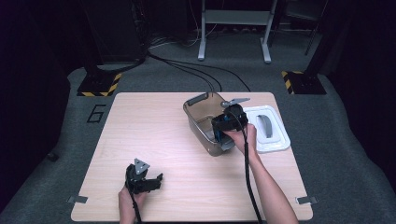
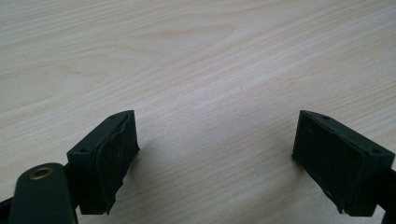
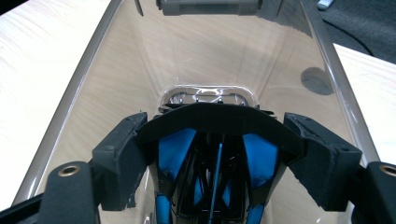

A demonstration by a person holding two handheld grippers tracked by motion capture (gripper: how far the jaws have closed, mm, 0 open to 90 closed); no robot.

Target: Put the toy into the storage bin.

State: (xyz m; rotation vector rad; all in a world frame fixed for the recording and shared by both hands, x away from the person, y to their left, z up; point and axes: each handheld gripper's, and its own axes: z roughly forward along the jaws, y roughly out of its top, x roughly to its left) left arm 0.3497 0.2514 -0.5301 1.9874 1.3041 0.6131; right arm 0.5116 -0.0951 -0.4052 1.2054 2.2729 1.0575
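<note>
High view showed us the left hand-held gripper low on the worktop, its jaws spread wide over bare wood and holding nothing. Further right, our right hand-held gripper reached into the clear plastic bin, jaws clamped on a black and blue object. A white lid lay just beside the bin.
</note>
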